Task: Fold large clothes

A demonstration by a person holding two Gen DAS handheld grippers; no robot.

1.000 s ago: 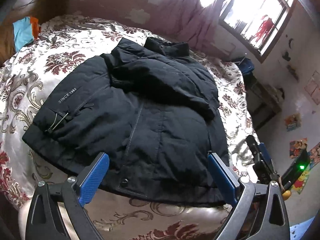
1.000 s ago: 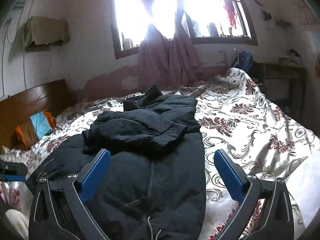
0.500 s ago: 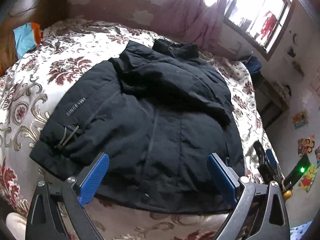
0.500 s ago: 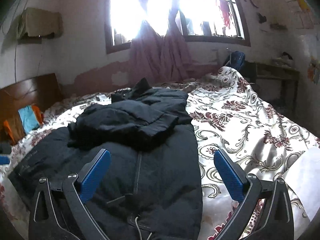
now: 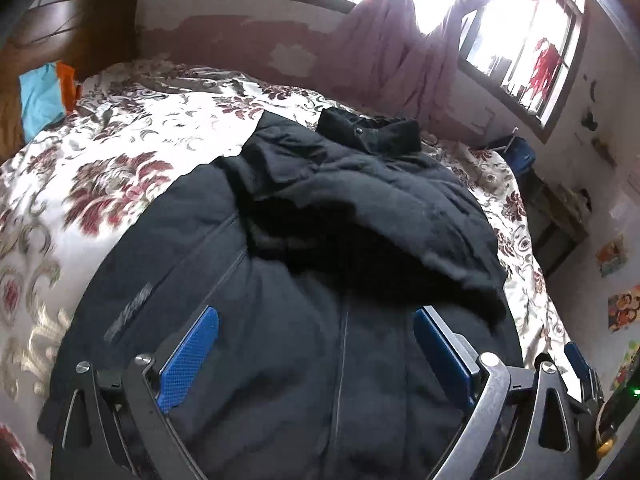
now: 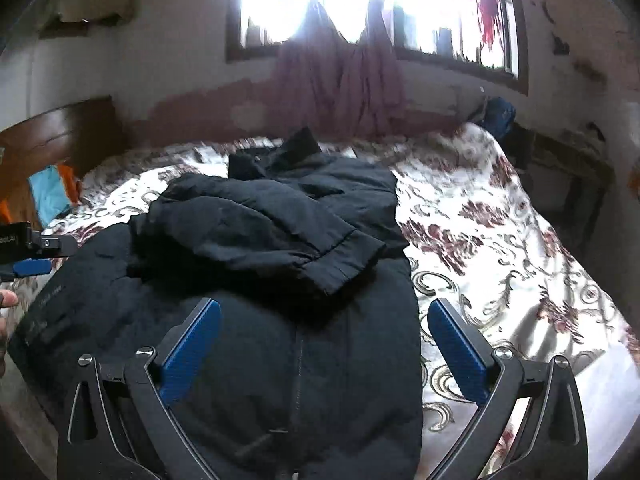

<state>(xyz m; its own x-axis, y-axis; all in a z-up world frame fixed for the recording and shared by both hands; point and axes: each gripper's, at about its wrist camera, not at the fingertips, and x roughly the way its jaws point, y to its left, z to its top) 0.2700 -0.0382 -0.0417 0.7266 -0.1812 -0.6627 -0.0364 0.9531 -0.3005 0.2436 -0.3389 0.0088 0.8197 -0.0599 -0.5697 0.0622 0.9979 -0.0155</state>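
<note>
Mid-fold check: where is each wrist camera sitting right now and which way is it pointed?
Left wrist: over the black jacket's hem, facing collar and window; open left gripper shows, right gripper at the edge.
Right wrist: lower at the hem, facing the window; open right gripper shows.
Shared: jacket, floral bedspread, headboard.

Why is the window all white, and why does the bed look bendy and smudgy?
In the right wrist view, daylight floods the window and washes it out to white, so the black jacket looks very dark. In the left wrist view, the fisheye lens curves the bed, and the flower pattern near the left edge is smeared by blur.
</note>
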